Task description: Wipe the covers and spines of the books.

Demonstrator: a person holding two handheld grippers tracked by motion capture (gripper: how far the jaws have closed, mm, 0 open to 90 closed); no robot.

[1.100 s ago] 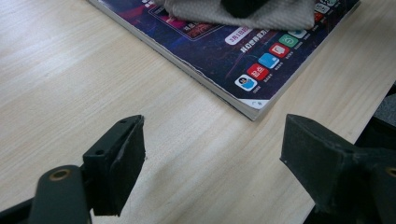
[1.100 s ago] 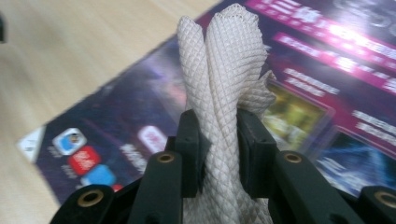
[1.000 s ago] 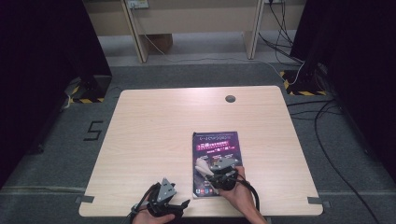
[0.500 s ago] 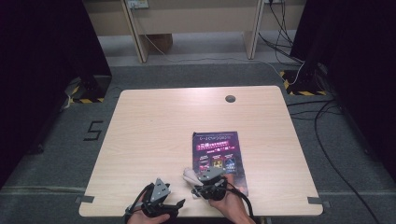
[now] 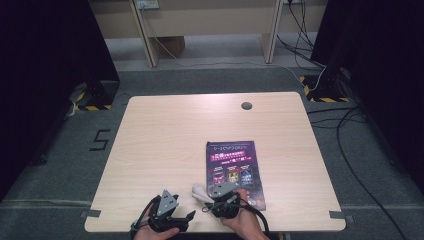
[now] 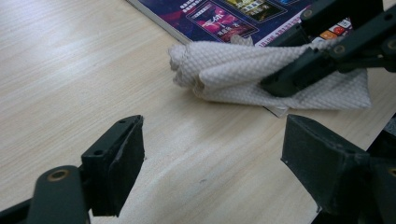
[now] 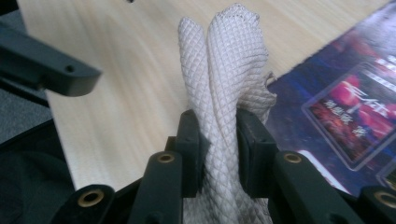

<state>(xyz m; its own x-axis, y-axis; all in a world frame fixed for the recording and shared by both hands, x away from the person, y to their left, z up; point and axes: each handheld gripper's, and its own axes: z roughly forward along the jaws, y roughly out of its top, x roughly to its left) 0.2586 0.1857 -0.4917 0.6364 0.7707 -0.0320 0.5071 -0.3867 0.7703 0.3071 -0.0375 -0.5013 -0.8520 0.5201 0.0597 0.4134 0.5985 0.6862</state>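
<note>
A white waffle-weave cloth [image 7: 224,60] is bunched into a roll, and my right gripper [image 7: 218,128] is shut on it, both pads pressing its sides. In the high view the cloth [image 5: 199,191] pokes out to the left of the right gripper [image 5: 209,200], just off the lower left corner of a purple magazine [image 5: 234,170]. My left gripper [image 6: 212,140] stands open over bare wood, with the cloth [image 6: 233,70] a short way ahead of its jaws. In the high view, the left gripper [image 5: 181,216] sits near the table's front edge.
The light wooden table [image 5: 175,130] has a dark cable hole [image 5: 246,105] at its far edge. Around it, grey carpet carries cables [image 5: 360,125] at the right and a table leg frame [image 5: 150,35] at the back.
My right gripper has carried the cloth to the left, from over the magazine's lower part to its lower left corner. The left gripper has hardly shifted.
</note>
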